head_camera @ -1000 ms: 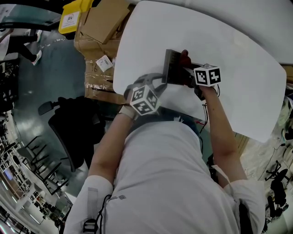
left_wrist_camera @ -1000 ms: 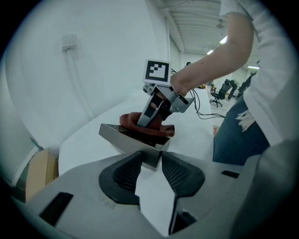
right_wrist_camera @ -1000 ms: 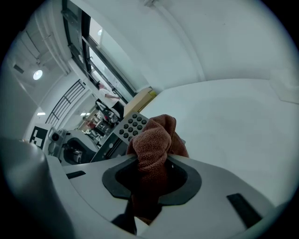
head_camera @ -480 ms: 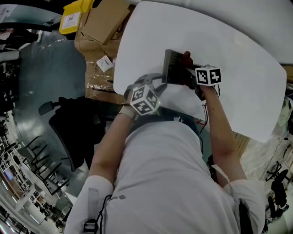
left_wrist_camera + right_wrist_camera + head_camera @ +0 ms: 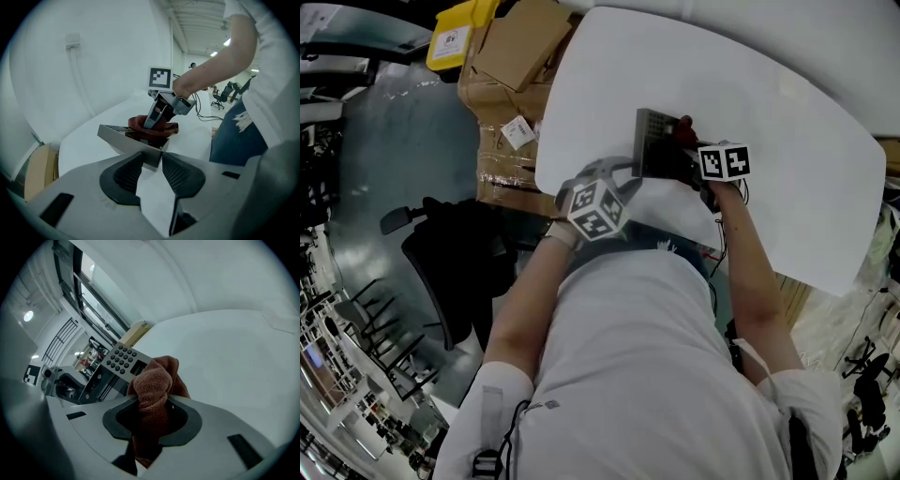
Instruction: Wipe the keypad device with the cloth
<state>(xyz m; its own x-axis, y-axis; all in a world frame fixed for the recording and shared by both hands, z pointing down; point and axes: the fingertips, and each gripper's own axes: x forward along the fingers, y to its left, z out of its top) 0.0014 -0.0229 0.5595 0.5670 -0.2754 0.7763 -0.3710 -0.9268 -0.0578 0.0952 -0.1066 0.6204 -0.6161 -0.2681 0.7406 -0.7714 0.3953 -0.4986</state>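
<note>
The grey keypad device (image 5: pixel 654 141) is held tilted above the white table (image 5: pixel 787 141). My left gripper (image 5: pixel 623 171) is shut on the device's near end, and that corner (image 5: pixel 151 159) sits between the pads. Dark keys and a small window show on the device's face (image 5: pixel 119 359). My right gripper (image 5: pixel 150 416) is shut on a bunched brown cloth (image 5: pixel 152 383). The cloth (image 5: pixel 684 125) rests against the device's face beside the window. From the left gripper view, the right gripper (image 5: pixel 157 115) comes down onto the cloth (image 5: pixel 168 127) over the device (image 5: pixel 124 138).
Cardboard boxes (image 5: pixel 516 47) and a yellow box (image 5: pixel 455 37) stand on the floor beyond the table's left edge. A black office chair (image 5: pixel 441 253) is at the person's left. Cables (image 5: pixel 722 225) hang at the table's near edge.
Almost nothing differs. The view has shifted slightly, and the cloth with the right gripper has edged a little along the device's face. The left gripper keeps its hold.
</note>
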